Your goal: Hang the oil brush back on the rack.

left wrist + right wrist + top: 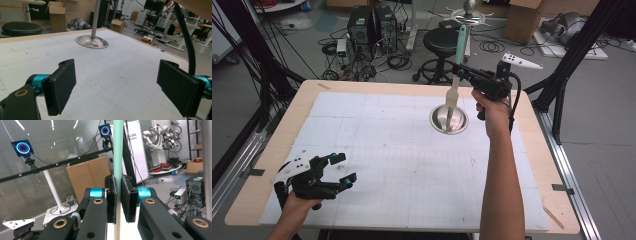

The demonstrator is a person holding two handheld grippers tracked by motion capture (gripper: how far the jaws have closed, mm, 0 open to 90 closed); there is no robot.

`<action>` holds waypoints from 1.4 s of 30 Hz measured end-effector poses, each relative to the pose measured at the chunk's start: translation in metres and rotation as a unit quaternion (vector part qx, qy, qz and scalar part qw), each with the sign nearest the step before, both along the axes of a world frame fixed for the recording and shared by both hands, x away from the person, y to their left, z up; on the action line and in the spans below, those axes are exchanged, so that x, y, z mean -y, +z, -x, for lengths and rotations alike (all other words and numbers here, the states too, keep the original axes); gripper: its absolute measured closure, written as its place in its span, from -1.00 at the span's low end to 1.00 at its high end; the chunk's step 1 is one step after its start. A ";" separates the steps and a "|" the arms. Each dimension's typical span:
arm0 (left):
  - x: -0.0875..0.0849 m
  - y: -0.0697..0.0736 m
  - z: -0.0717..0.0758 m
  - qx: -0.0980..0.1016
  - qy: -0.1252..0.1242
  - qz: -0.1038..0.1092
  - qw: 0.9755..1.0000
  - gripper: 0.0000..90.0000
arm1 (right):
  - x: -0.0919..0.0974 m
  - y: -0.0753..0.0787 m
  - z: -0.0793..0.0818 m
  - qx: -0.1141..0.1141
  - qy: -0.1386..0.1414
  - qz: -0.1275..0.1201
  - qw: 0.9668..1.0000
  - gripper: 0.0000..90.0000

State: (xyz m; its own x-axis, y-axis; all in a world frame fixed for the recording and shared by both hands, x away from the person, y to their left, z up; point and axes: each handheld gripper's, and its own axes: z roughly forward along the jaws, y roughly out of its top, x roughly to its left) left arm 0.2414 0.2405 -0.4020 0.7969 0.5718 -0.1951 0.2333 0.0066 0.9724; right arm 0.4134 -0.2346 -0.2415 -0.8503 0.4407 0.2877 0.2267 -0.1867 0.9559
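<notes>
The brush (pixel 458 65) stands straight up over the metal bowl (pixel 449 120), its pale tip dipping inside. It looks light and stiff, with a smooth green handle that could slip. The right gripper (pixel 460 71) squeezes its middle, a good spot. The left gripper (pixel 343 167) waits open, holding nothing.

Even indoor light, soft shadows, w/ slight blur & ceiling-light reflections.

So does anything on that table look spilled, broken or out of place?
Nothing stands out. The right gripper holds a green-handled utensil upright, its tip in the steel bowl, which sits level on the white mat. The left gripper rests open near the front corner.
</notes>
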 end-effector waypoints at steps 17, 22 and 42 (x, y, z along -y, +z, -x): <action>-0.001 0.000 0.000 -0.002 0.000 -0.001 1.000 -0.64 | 0.007 -0.005 -0.009 -0.018 -0.013 -0.006 1.000 0.86; -0.003 0.000 0.001 -0.003 0.003 0.006 1.000 -0.64 | 0.008 -0.006 -0.011 -0.024 -0.021 -0.005 0.999 0.86; -0.010 -0.002 0.001 0.001 0.019 -0.004 1.000 -0.64 | 0.004 -0.008 0.020 -0.041 -0.134 0.154 0.978 -0.27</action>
State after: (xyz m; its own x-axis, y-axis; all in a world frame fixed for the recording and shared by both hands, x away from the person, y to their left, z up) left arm 0.2407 0.2509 -0.4042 0.7756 0.6025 -0.1880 0.2303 0.0072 0.9731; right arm 0.3931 -0.2387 -0.2493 -0.6720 0.7213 0.1678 0.2868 0.0447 0.9569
